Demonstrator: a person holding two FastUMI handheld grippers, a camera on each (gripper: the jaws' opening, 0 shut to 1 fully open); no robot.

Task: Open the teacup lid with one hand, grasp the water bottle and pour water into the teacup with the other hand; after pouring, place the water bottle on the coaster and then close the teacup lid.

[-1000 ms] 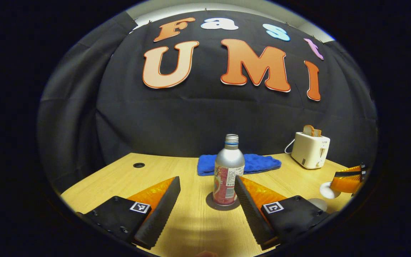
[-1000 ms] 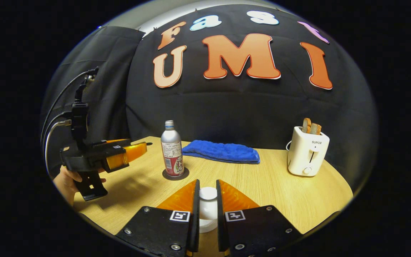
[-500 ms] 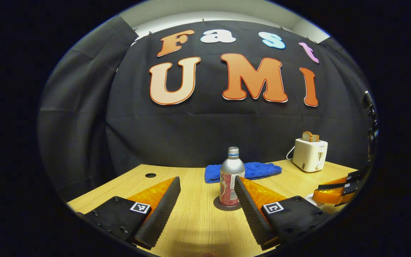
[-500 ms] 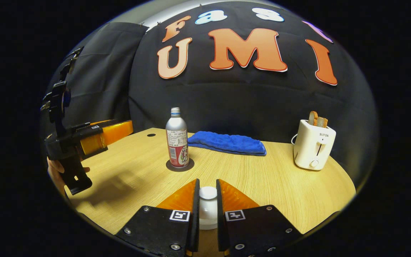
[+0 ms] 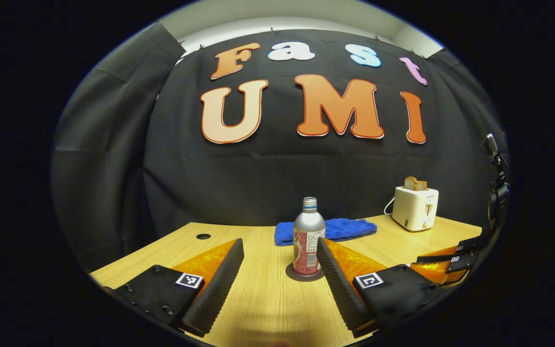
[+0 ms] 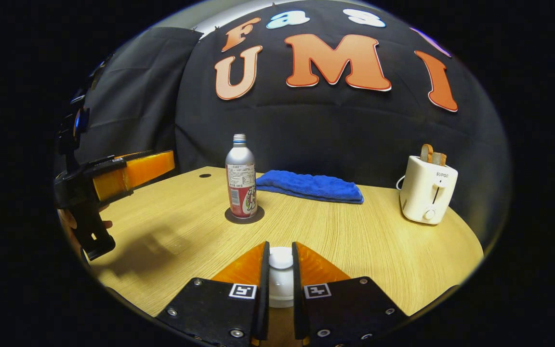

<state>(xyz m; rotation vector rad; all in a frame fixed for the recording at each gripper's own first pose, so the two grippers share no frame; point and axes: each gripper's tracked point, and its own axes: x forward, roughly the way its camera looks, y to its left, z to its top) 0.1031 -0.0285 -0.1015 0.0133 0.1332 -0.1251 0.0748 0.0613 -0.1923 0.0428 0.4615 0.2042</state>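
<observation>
A: Where does the bottle [image 6: 241, 176] stand?

B: Upright on the dark coaster [image 6: 244, 216], on the table [image 6: 364, 241], just in front of the blue cloth [image 6: 310, 186]. Its body is silver, with a red and white label whose print is too small to make out.

A: And the left gripper [image 5: 277, 248]?

B: Its jaws are spread wide and hold nothing. In the left gripper view the bottle [image 5: 308, 237] shows between the fingers but farther off, touching neither.

A: The right gripper [image 6: 278, 253]?

B: Clenched on the white lid [image 6: 281, 281]; both fingers press its sides. Whether the cup sits beneath cannot be told.

A: Anything else with writing?

B: The toaster [image 6: 427, 189] at the right, two slices standing in its slots, carries a brand mark on its front. Both grippers wear square black-and-white tags.
</observation>
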